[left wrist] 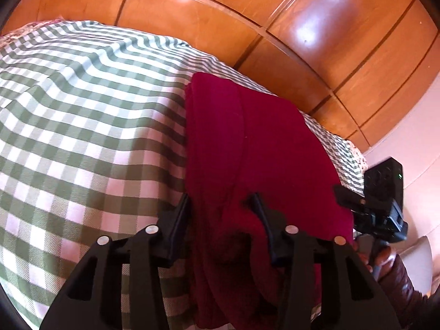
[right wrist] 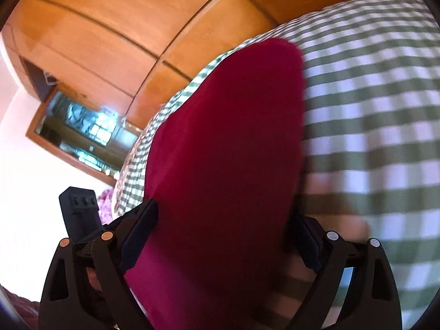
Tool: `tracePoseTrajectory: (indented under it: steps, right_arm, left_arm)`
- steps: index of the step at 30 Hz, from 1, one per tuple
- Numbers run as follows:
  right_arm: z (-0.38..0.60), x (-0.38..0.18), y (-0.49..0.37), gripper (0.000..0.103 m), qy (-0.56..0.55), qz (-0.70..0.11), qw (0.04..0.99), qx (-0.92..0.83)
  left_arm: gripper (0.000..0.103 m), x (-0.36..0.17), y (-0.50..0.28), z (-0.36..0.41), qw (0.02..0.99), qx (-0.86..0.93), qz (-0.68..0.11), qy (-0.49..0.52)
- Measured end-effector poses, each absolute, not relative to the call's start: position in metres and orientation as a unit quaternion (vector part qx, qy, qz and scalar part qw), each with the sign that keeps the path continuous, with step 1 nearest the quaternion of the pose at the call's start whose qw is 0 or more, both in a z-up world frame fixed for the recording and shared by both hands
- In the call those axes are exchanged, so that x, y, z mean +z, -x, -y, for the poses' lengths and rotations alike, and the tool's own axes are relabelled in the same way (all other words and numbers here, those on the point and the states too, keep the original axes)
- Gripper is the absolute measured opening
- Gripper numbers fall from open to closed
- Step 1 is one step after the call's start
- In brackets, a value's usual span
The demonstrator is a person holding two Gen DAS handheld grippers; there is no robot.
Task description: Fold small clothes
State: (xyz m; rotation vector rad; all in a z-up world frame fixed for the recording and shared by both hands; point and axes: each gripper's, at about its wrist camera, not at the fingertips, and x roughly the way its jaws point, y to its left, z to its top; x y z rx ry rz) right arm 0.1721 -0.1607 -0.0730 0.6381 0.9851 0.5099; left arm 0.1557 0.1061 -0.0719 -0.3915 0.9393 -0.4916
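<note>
The garment [left wrist: 255, 148], a crimson cloth folded into a long strip, lies on a bed under a green-and-white checked cover [left wrist: 82, 126], with a wall of wooden wardrobe doors [left wrist: 316, 55] behind. In the left wrist view, the left tool [left wrist: 221, 203] stands partly open at the strip's near end, one finger at the cloth's left edge and the other over its top; whether the pads press on the fabric cannot be told. At far right, a hand [left wrist: 381, 261] in a brown sleeve holds the right tool [left wrist: 379, 192].

In the right wrist view, slightly blurred, the garment [right wrist: 228, 151] runs away from the camera across the cover [right wrist: 371, 110]. The right tool [right wrist: 224, 214] stands wide, its fingers either side of the cloth, not gripping it. The left tool's body [right wrist: 81, 211] shows at lower left, beside a framed mirror [right wrist: 82, 129].
</note>
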Motion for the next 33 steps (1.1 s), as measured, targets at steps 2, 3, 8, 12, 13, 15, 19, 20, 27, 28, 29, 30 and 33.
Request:
tracePoseTrajectory:
  steps: [2,3,8,12,13,15,19,20,27,28,29,30,33]
  right_arm:
    - [0.15,-0.073,-0.178,0.083,-0.276,-0.464,0.808,0.236]
    - [0.147,-0.072,-0.179,0.071,-0.269,-0.466,0.81,0.235]
    - [0.159,-0.046,-0.161,0.048,-0.248,-0.441,0.831,0.232]
    - [0.191,-0.011,-0.145,0.047,-0.241,-0.399,0.859,0.212]
    - [0.204,-0.002,-0.141,0.047,-0.242,-0.389,0.866,0.203]
    - [0.236,0.015,-0.131,0.047,-0.244,-0.368,0.879,0.18]
    - [0.306,0.033,-0.113,0.047,-0.249,-0.347,0.896,0.121]
    - [0.325,0.034,-0.109,0.047,-0.25,-0.347,0.898,0.103]
    - [0.429,-0.008,-0.095,0.049,-0.289,-0.374,0.881,-0.005]
    - [0.441,-0.02,-0.094,0.051,-0.293,-0.385,0.875,-0.025]
    - [0.447,-0.03,-0.093,0.055,-0.295,-0.394,0.87,-0.036]
    - [0.451,-0.045,-0.092,0.063,-0.303,-0.403,0.862,-0.048]
    - [0.457,-0.05,-0.084,0.081,-0.311,-0.39,0.864,-0.073]
  left_arm:
    - [0.039,-0.073,-0.156,-0.106,0.843,-0.239,-0.442,0.192]
    - [0.036,-0.073,-0.156,-0.106,0.843,-0.24,-0.44,0.195]
    - [0.029,-0.057,-0.151,-0.096,0.842,-0.264,-0.431,0.189]
    - [0.028,-0.035,-0.164,-0.058,0.835,-0.306,-0.422,0.177]
    - [0.028,-0.029,-0.168,-0.047,0.833,-0.316,-0.42,0.173]
    - [0.028,-0.014,-0.179,-0.009,0.827,-0.348,-0.413,0.158]
    - [0.027,0.005,-0.198,0.071,0.814,-0.399,-0.407,0.113]
    - [0.026,0.006,-0.202,0.09,0.81,-0.409,-0.408,0.104]
    - [0.022,-0.013,-0.225,0.235,0.797,-0.419,-0.435,-0.003]
    - [0.023,-0.023,-0.227,0.248,0.792,-0.412,-0.45,-0.021]
    - [0.024,-0.034,-0.23,0.259,0.79,-0.402,-0.461,-0.043]
    - [0.028,-0.045,-0.226,0.269,0.797,-0.39,-0.456,-0.07]
    - [0.029,-0.043,-0.214,0.268,0.814,-0.382,-0.428,-0.092]
